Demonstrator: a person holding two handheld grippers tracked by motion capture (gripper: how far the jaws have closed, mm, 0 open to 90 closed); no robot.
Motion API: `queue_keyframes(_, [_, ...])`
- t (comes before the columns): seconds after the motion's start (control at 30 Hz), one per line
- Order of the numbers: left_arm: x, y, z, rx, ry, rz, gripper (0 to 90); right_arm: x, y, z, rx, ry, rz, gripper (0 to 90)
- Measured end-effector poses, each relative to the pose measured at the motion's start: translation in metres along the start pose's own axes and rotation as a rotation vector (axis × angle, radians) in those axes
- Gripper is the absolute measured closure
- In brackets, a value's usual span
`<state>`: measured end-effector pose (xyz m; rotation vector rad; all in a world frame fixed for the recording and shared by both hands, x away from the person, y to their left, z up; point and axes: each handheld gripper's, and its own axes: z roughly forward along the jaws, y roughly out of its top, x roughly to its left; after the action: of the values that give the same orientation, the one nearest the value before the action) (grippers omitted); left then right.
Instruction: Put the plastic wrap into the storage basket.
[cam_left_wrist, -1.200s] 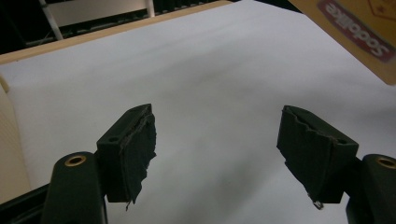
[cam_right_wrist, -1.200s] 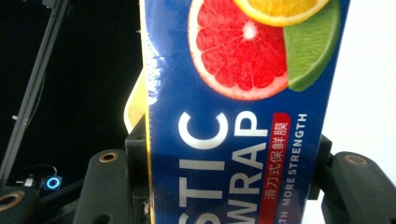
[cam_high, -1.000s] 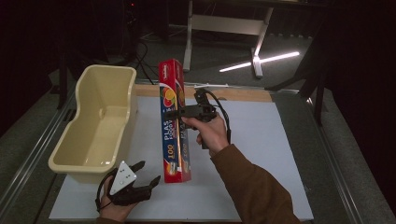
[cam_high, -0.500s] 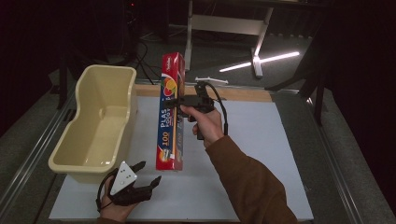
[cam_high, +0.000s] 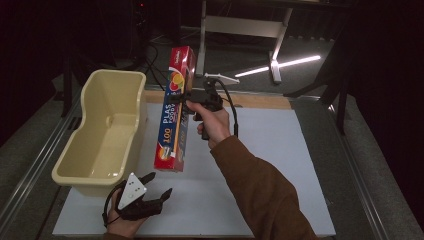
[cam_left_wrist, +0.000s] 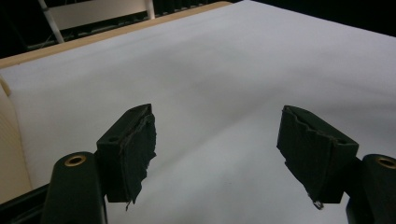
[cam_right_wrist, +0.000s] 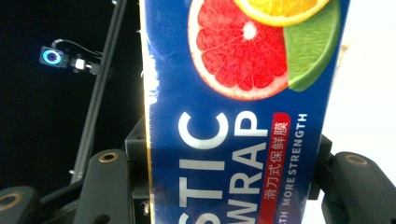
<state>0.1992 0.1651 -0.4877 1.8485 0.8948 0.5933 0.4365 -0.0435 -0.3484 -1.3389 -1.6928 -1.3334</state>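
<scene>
A long red and blue plastic wrap box (cam_high: 174, 114) hangs in the air above the white table top, tilted, close to the right wall of the cream tub (cam_high: 82, 165). My right gripper (cam_high: 184, 98) is shut on the box near its upper half, and in the right gripper view the box (cam_right_wrist: 243, 116) sits squeezed between both jaws. At the table's near left my left gripper (cam_high: 156, 186) rests low in a hand. Its jaws stand open, and in the left gripper view my left gripper (cam_left_wrist: 217, 156) has bare white table between its pads.
The cream tub stands on the left part of the white table top (cam_high: 280, 165), with nothing inside it. A wooden strip (cam_high: 260, 100) runs along the far edge. Dark floor, a metal stand and a light strip lie beyond the table.
The right gripper has lifted the box off the table and carried it left toward the tub, tilting its far end up. The left gripper has stayed put.
</scene>
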Motion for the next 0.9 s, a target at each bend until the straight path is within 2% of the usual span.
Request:
queue_keyframes(0.2, [0.001, 0.0, 0.001, -0.003, -0.003, -0.003, 27.6, 0.002, 0.006, 0.014, -0.019, -0.006, 0.02, 40.3])
queue_keyframes(0.6, [0.001, 0.001, 0.002, -0.006, -0.013, 0.002, 27.3, 0.005, 0.007, 0.042, -0.013, 0.029, 0.067, 40.3])
queue_keyframes(0.9, [0.003, 0.001, 0.003, -0.014, -0.02, -0.005, 27.3, 0.015, 0.007, 0.068, 0.003, 0.025, 0.055, 40.2])
